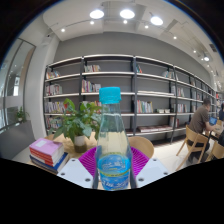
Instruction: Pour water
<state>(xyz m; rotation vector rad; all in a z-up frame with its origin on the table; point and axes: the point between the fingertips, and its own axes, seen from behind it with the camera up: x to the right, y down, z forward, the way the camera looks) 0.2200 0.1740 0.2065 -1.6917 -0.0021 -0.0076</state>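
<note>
Gripper view: nearest the camera, at the bottom centre of the frame, the gripper [113, 168] is seen with its magenta pads [88, 160] at either side of a clear plastic water bottle [112, 140]. The pads appear pressed against the lower body, so the fingers are judged clamped on it. The bottle stands upright in the middle of the frame, its blue cap [110, 95] still on, and water is seen in it. It is judged moderately heavy, smooth and thin-walled, so it may dent or slip under a hard squeeze; a firm hold low on the body is suited. The cap must be off before pouring. At lower left lie stacked books [47, 153], with a potted plant [76, 122] behind; bookshelves [130, 95] fill the background
</note>
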